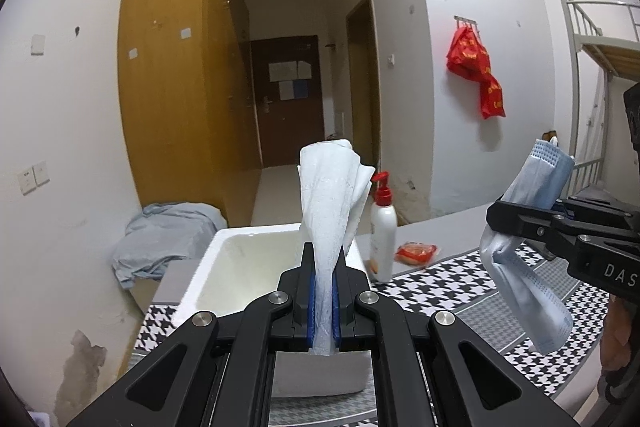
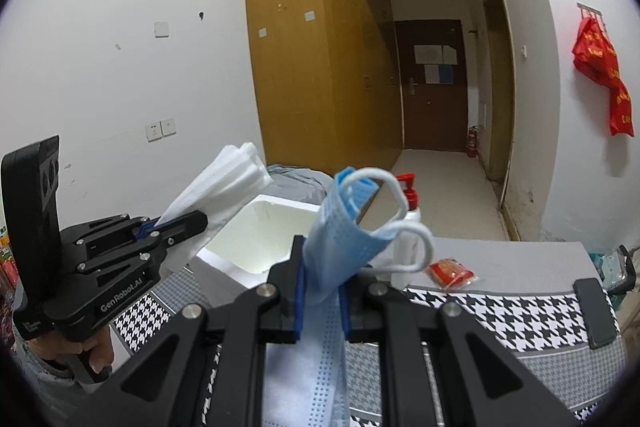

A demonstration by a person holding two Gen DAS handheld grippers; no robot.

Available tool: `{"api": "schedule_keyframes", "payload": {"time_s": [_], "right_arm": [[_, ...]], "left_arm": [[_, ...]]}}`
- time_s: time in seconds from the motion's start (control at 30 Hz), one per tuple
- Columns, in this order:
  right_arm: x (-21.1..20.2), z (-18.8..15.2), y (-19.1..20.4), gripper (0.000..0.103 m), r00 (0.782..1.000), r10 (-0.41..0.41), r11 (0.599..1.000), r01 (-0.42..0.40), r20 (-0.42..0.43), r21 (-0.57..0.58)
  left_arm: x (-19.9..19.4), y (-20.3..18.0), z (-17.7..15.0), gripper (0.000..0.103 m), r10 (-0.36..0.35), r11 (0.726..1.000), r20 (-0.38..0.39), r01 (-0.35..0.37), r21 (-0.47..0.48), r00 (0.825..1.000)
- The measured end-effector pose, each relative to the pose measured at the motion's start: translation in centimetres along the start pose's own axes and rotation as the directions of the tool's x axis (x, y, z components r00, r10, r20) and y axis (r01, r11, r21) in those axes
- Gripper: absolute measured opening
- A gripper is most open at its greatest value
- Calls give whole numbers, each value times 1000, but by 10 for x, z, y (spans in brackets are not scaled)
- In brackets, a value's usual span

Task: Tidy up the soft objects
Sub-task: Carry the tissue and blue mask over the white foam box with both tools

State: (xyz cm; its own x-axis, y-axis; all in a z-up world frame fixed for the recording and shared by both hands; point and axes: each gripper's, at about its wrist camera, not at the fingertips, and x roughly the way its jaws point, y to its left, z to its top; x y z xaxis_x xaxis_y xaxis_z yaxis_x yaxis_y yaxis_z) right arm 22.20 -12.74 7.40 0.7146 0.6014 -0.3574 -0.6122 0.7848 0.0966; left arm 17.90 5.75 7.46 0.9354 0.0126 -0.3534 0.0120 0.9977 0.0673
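Above the houndstooth-patterned cloth (image 1: 460, 283) on the table, two grippers hang side by side, each clamped on one soft thing. The left gripper (image 1: 324, 255) has its jaws pressed together on one white tissue (image 1: 328, 195), which stands up from between the blue pads in a crumpled fan; its lower end pokes out beneath the jaws. In the right wrist view the same tissue (image 2: 224, 171) juts up and to the right from that gripper (image 2: 188, 219), over the near left corner of the box. The right gripper (image 2: 320, 259) is closed nearly all the way on one blue face mask (image 2: 340, 227), folded lengthwise; two white ear loops (image 2: 400, 195) curl out at its upper end, and the rest of the mask trails down below the pads. From the left wrist view that mask (image 1: 532, 195) shows at the right edge, held in the air well clear of the cloth.

One white foam box (image 1: 240, 267), open-topped and with nothing visible inside, sits on the table just ahead of both grippers. Beside it to the right stands one white pump bottle (image 1: 383, 227) with a red top, and just right of that lies one small red packet (image 1: 416, 253) on the grey tabletop. One red bag (image 1: 476, 67) hangs on the far wall, and a pale blue-grey cloth heap (image 1: 160, 239) lies behind the box.
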Motion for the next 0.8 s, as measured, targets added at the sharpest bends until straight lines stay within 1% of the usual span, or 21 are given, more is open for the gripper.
{"api": "schedule_keyframes", "payload": {"time_s": [0.17,0.33,0.57,0.8], "right_arm": [[15,8,11,17,999,32,999,-32,-13,-14],[27,12,23,17,998,59,998,-59,-20,-23],[42,17,31,17,997,65,998,-66,-28,-18],[60,23,39,18,997,53,998,-55,-54,-35]], "left_arm": [[6,14,1,6,16,1000,-16,-16,-10,1000],[14,25,3,6,16,1000,-30,-17,-10,999],[31,39,7,6,16,1000,-55,-17,-17,998],[49,49,6,6,12,1000,-80,-13,-19,997]]}}
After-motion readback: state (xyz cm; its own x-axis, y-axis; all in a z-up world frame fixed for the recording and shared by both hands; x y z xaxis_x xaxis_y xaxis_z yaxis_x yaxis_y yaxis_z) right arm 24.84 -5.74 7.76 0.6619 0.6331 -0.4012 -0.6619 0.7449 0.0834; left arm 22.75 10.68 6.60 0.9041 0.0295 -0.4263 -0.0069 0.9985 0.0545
